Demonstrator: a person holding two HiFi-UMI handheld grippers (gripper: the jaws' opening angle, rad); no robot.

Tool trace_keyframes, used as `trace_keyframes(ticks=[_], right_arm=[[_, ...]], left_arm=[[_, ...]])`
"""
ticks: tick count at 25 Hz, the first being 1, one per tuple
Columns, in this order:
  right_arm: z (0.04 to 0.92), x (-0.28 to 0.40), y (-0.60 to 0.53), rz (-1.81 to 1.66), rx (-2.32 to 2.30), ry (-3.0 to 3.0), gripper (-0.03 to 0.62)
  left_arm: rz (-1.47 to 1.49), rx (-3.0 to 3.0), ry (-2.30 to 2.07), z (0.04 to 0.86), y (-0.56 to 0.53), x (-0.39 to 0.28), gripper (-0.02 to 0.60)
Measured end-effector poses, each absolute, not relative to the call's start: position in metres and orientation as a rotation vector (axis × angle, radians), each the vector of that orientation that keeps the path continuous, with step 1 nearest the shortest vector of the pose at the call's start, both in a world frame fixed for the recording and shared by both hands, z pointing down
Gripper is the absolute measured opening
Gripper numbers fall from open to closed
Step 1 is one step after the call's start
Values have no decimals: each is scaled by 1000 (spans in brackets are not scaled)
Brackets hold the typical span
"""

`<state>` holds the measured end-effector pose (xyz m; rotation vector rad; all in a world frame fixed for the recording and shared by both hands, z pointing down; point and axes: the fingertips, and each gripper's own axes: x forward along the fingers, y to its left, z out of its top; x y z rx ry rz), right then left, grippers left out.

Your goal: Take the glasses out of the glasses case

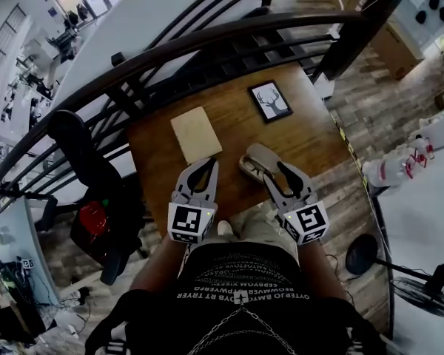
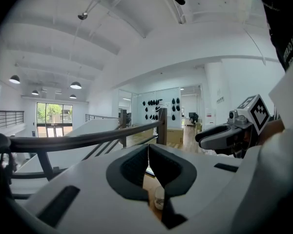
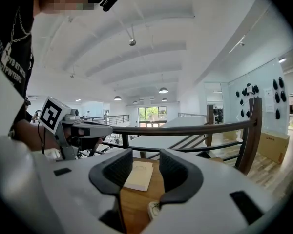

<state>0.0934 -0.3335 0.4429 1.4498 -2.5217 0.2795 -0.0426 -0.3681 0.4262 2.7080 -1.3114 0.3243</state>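
While both tools hover over the near edge of the wooden worktop [image 1: 229,117], the glasses case [image 1: 253,159] lies just ahead of the right hand-held gripper [image 3: 147,168], whose jaws stand spread, seemingly lined up to reach it. The left hand-held gripper [image 2: 147,150], jaws pressed together at the tips on nothing, waits near a beige pad [image 1: 196,133], likely ready to steady the case. Whether the case is open I cannot tell.

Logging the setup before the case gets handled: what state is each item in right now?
Left gripper: shut, empty.
Right gripper: open, empty.
Glasses case: lying on the table, looks closed, no glasses out.
Notebook: closed, lying flat.
Framed picture: lying flat, face up.
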Motion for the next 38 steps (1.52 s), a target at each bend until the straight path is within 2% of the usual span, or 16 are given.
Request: trace_keyframes(ticks=[23, 38], right_arm=[[503, 115, -425, 457, 1277, -2581, 163], [628, 117, -413, 656, 1129, -2403, 157]], left_arm=[[393, 2602, -1346, 467, -438, -8, 29], [469, 2540, -1294, 516, -435, -2, 29]])
